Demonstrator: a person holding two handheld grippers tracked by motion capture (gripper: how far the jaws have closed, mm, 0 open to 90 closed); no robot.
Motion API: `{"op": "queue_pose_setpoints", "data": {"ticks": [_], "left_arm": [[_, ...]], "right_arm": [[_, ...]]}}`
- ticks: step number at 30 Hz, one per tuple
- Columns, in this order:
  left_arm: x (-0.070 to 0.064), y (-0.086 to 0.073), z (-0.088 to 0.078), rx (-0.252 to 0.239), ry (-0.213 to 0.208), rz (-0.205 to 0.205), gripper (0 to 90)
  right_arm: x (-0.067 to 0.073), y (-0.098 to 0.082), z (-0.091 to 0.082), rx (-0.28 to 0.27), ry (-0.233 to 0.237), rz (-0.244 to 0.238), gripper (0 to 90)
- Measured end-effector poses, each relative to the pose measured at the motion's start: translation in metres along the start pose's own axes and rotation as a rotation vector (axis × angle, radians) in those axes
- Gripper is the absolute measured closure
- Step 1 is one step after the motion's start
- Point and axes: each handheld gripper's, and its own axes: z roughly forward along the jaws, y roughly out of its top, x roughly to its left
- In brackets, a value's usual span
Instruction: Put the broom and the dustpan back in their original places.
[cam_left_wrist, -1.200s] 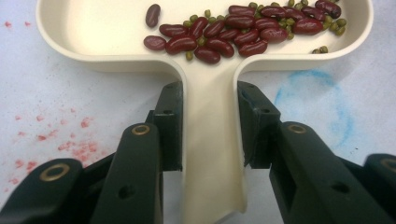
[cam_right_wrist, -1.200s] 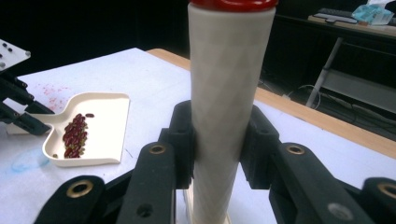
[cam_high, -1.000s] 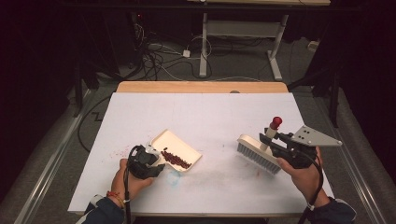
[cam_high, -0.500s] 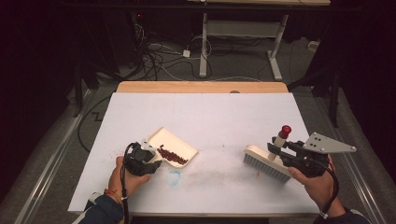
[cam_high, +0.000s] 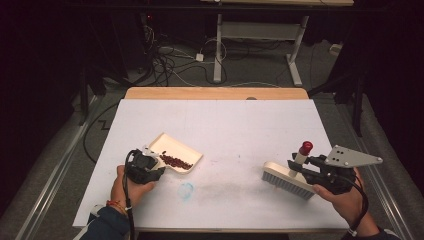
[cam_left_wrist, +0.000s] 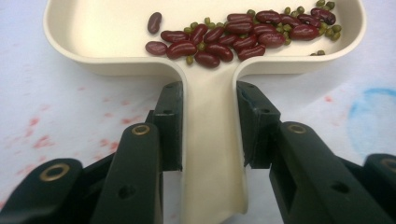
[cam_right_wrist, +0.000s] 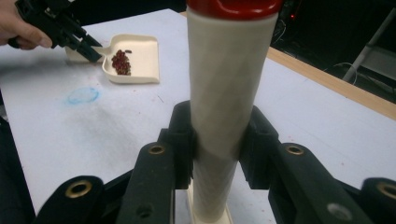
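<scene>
**On the white table: dustpan held at the left, brush held at the right**

On the white table (cam_high: 220, 125), the cream dustpan (cam_high: 179, 151) serves as the landmark. It lies flat toward the person's left, its handle pointing back toward the person. The left gripper (cam_high: 150, 162) sits just behind the pan, and the left gripper view shows its two black jaws closed narrow on the pan's handle (cam_left_wrist: 211, 154), one pad pressed to each side. A heap of red beans (cam_left_wrist: 233, 36) mixed with small green ones (cam_left_wrist: 201, 46) rests inside the pan, against its rear wall on the side toward the blue mark; one red bean lies a little apart from the heap.

Just in front of the pan, toward the person, a faint blue ring (cam_high: 186, 190) marks the table. Small reddish stains (cam_left_wrist: 39, 135) dot the surface beside the pan's handle.

Well to the right of the pan, the brush (cam_high: 285, 179) stands bristles-down on the table, its cream, red-tipped handle (cam_high: 302, 152) rising tilted. The right gripper (cam_high: 306, 169) clamps that handle, its jaws drawn in on either side of the shaft (cam_right_wrist: 226, 93), as the right gripper view shows.
</scene>
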Motion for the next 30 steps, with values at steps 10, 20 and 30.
{"op": "queue_pose_setpoints", "data": {"ticks": [10, 20, 30], "left_arm": [[0.022, 0.003, 0.008, -0.013, 0.057, -0.13, 64.0], [0.02, 0.011, 0.02, -0.03, 0.082, -0.233, 63.1], [-0.004, 0.006, 0.015, -0.047, 0.039, -0.172, 51.5]], "right_arm": [[-0.005, 0.001, 0.003, 0.014, 0.043, 0.003, 69.6], [-0.01, 0.009, 0.019, 0.031, 0.115, -0.008, 69.6], [-0.033, 0.016, 0.036, 0.047, 0.055, -0.011, 66.6]]}}
